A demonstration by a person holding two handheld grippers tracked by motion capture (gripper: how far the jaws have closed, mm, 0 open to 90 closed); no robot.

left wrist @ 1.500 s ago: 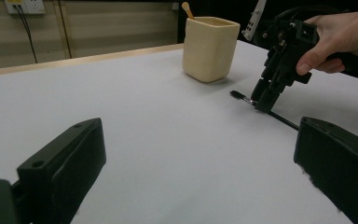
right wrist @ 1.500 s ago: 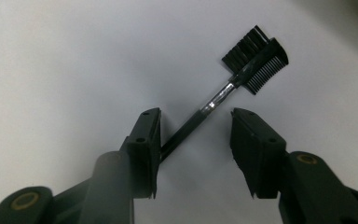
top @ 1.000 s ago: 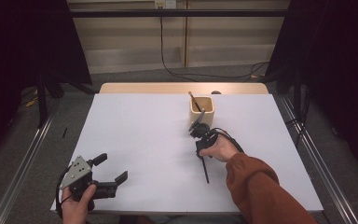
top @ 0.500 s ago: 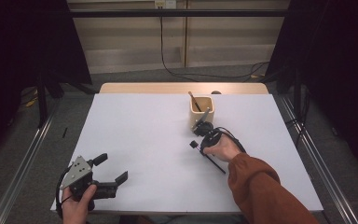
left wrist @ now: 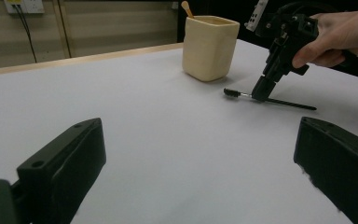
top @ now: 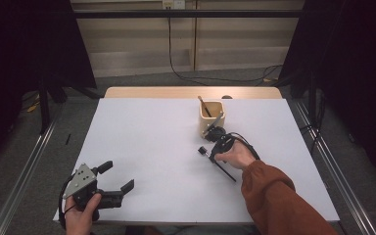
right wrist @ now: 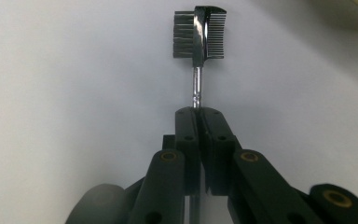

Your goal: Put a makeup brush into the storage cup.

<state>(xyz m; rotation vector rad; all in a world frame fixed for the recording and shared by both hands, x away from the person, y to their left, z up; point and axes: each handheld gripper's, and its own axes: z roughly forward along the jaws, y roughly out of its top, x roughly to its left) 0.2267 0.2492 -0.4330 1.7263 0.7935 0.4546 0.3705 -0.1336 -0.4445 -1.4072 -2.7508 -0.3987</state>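
My right gripper (right wrist: 199, 114) has its two black jaws pressed together on the thin metal stem of a little brush (right wrist: 199, 35). The brush has a small head with bristles on one side and comb teeth on the other, and the head sticks out past my jaw tips. From above, my right gripper (top: 213, 149) sits on the right half of the table, just near of the cup (top: 211, 115). The brush (top: 203, 150) pokes out to the left of it, and its long dark handle runs back toward me under my right hand (top: 235, 155). From the side, the brush (left wrist: 231, 93) lies low on the white table top (top: 152, 142), with the handle flat on it. The cup is cream colored and stands upright toward the far side of the table. A thin stick (top: 204, 105) leans inside it, with its tip above the rim. My left gripper (top: 115, 183) is at the near left corner of the table, held in my left hand (top: 81, 218). Its jaws are spread wide apart with nothing between them. It is well apart from the cup and the brush.
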